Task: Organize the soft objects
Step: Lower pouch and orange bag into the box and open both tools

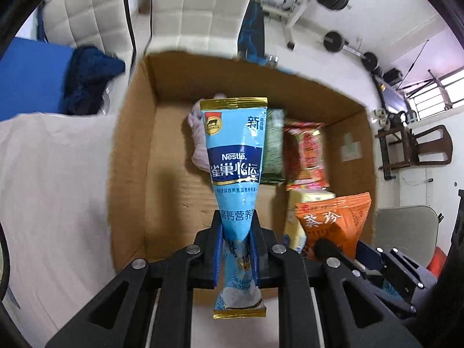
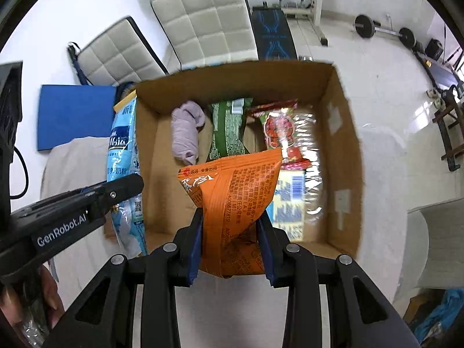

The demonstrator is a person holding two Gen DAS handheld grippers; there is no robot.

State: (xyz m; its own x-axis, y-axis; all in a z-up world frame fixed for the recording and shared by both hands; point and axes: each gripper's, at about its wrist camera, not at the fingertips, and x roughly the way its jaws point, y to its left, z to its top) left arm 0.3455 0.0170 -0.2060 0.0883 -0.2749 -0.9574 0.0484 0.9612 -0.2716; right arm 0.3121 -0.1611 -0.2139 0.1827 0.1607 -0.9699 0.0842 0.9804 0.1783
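Note:
My left gripper [image 1: 236, 223] is shut on a light blue Nestle pouch [image 1: 235, 150], held upright over the left part of the open cardboard box [image 1: 136, 133]. My right gripper [image 2: 230, 217] is shut on an orange snack bag [image 2: 232, 185] and holds it above the box [image 2: 342, 145], near its front. The left gripper [image 2: 116, 194] and blue pouch [image 2: 123, 150] show beside the box's left wall in the right wrist view. The orange bag [image 1: 333, 223] shows low right in the left wrist view. In the box lie a lilac cloth [image 2: 185, 130], a green packet [image 2: 229, 127], a red-printed clear bag [image 2: 284, 133] and a yellow packet [image 2: 290, 200].
The box stands on a surface covered with a beige cloth [image 1: 52, 191]. A blue mat [image 2: 75, 113] with dark blue fabric [image 1: 90, 78] lies behind on the left. White padded cushions [image 2: 203, 14], a weight bench [image 2: 272, 34], barbells and a wooden chair [image 1: 414, 148] stand on the floor beyond.

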